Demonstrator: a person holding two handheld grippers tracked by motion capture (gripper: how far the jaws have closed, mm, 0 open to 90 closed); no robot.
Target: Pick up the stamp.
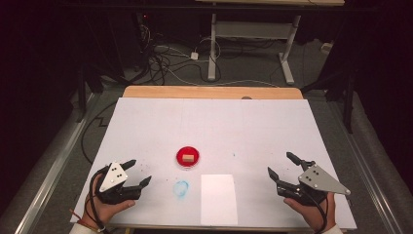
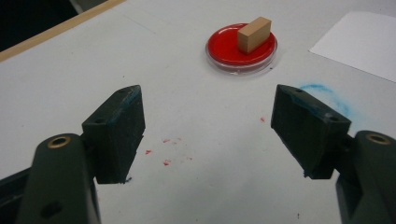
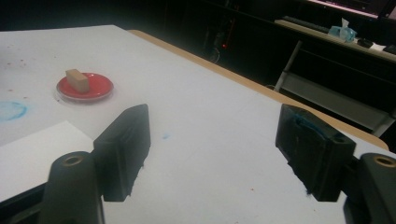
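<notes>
Currently both hands rest low at the near table edge. The black two-jaw left gripper (image 1: pixel 140 171) points forward and inward, jaws wide apart with nothing between them. The black two-jaw right gripper (image 1: pixel 282 164) mirrors it at the near right, jaws equally wide and empty. Between them, near the edge, lies a flat white rectangular paper sheet (image 1: pixel 218 198), with a smudged blue chalky ring (image 1: pixel 181 188) just left of it. Farther in, mid-table, sits a shallow round red plastic dish (image 1: pixel 188 157) carrying a small tan wooden block (image 1: pixel 188 157). The matte white tabletop (image 1: pixel 214 122) has a wood-coloured far edge. Beyond, dark floor with tangled cables (image 1: pixel 160 56).
</notes>
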